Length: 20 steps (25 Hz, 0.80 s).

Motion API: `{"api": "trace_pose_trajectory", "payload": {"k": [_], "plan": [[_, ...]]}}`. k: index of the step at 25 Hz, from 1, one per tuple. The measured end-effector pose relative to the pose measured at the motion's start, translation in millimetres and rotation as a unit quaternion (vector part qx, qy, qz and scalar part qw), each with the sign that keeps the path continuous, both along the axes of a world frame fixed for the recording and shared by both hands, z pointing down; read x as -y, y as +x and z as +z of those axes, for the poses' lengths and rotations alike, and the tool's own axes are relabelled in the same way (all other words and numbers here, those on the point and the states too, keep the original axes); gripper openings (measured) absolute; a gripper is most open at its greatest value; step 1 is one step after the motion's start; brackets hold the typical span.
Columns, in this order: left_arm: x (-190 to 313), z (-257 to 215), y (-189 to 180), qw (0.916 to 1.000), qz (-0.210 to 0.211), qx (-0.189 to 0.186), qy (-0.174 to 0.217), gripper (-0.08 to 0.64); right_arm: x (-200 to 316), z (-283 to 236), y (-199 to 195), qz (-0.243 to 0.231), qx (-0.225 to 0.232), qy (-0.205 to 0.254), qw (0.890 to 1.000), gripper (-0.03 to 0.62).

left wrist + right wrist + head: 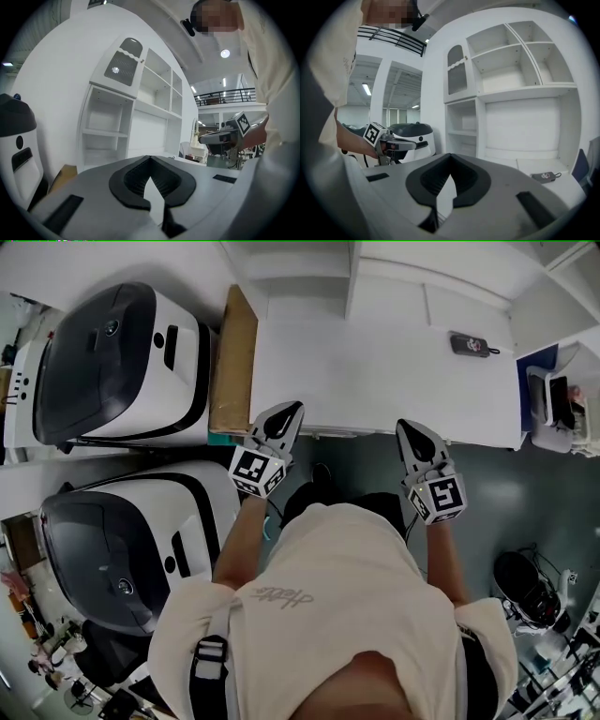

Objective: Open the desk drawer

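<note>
A white desk [375, 381] with white shelving [515, 93] behind it fills the upper middle of the head view. No drawer front shows in any view. My left gripper [286, 413] hovers at the desk's front edge near its left end, shut and empty. My right gripper [410, 427] hangs just in front of the same edge further right, also shut with nothing in it. In the left gripper view the jaws [150, 159] meet at their tips and point level toward the shelving [140, 122]. The right gripper view shows its tips [450, 157] closed too.
Two big white-and-black machines [122, 362] [122, 540] stand left of the desk. A cardboard sheet [234, 362] leans between them and the desk. A small black device [469, 345] lies on the desktop at the back right. A chair [553, 409] and floor cables [530, 587] are on the right.
</note>
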<state>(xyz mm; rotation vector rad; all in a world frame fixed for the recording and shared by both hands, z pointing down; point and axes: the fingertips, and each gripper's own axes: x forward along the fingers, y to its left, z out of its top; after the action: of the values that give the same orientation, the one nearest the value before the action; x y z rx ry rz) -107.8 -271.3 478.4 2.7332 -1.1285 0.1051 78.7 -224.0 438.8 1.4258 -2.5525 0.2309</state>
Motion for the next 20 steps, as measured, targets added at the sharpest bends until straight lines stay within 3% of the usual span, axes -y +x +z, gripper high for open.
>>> {"api": "trace_pose_trajectory", "payload": {"k": [4,10,14,20], "plan": [[12,-4,-15,1.0,-0.006,0.006,0.005,0.0,21,-6,-6,0.013,0.011,0.011,1.0,-0.003],[23,-13,-21,0.9985,-0.048,0.025,0.009,0.0,41,-5,-8,-0.025,0.022,0.013,0.999,-0.003],[22,-26,-24,0.9961,-0.088,0.005,-0.001,0.0,49,-6,-3,-0.053,0.032,0.012,0.998,-0.003],[17,-40,-25,0.9917,-0.126,0.021,0.008,0.0,52,-12,4,-0.076,0.047,0.021,0.996,-0.003]]}}
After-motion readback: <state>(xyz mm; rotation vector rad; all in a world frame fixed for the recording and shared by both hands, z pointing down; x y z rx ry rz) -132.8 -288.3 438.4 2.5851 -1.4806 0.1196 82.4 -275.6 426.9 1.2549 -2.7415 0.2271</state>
